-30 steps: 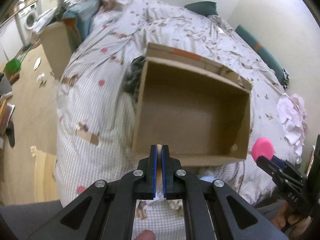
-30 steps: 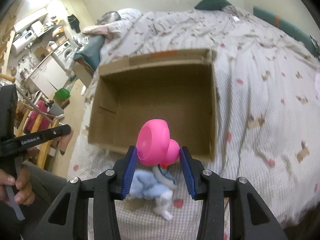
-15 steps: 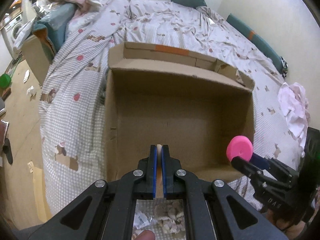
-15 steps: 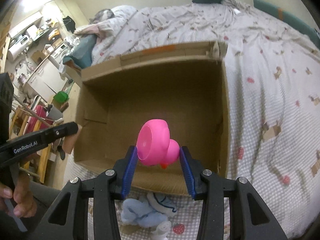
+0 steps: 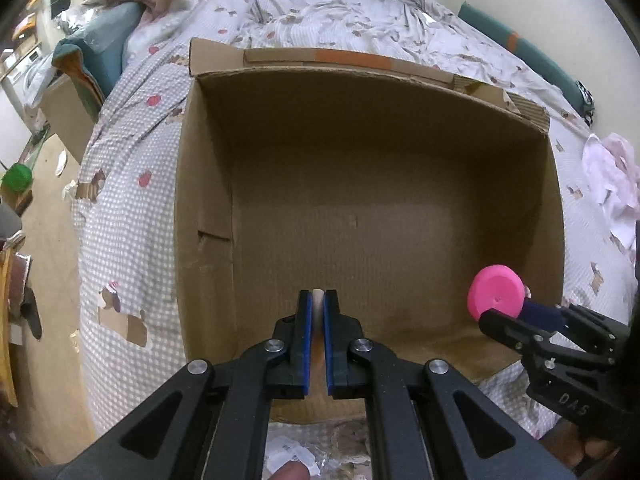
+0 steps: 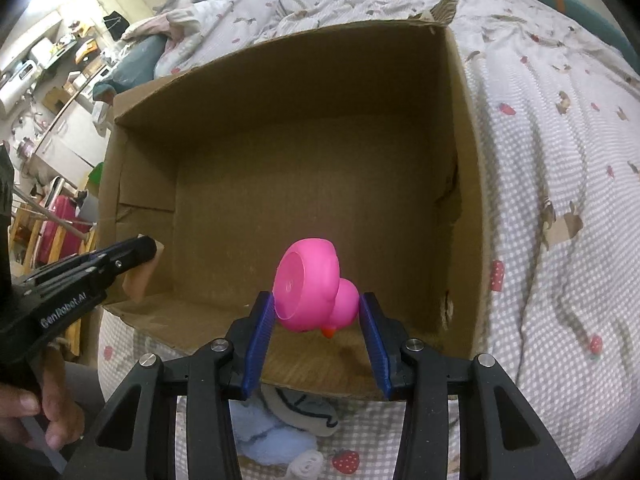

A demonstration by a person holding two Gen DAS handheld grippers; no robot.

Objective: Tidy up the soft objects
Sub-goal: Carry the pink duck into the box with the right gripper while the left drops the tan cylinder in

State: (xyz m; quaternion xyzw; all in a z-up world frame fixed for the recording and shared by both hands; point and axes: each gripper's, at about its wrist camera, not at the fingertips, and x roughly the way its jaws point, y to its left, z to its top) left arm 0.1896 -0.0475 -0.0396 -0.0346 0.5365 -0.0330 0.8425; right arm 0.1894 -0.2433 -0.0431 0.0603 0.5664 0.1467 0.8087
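An open cardboard box (image 5: 400, 92) stands on the bed; it also shows in the right wrist view (image 6: 468, 160), with nothing visible inside. My right gripper (image 6: 318, 320) is shut on a pink rubber duck (image 6: 312, 292), held over the box's near right part; the duck also shows in the left wrist view (image 5: 496, 292). My left gripper (image 5: 317, 312) is shut on a thin tan soft piece (image 5: 317, 300) over the box's near edge; the piece also shows in the right wrist view (image 6: 142, 272).
A light blue soft toy (image 6: 272, 436) and a white cloth item lie on the checked bedspread (image 6: 560, 184) just before the box. Crumpled white-pink cloth (image 5: 612, 176) lies at the right. A second cardboard box (image 5: 68, 116) stands beside the bed at the left.
Both grippers have moved forward over the box, which now fills the views. The duck has gone from above the bedspread to over the box's inside.
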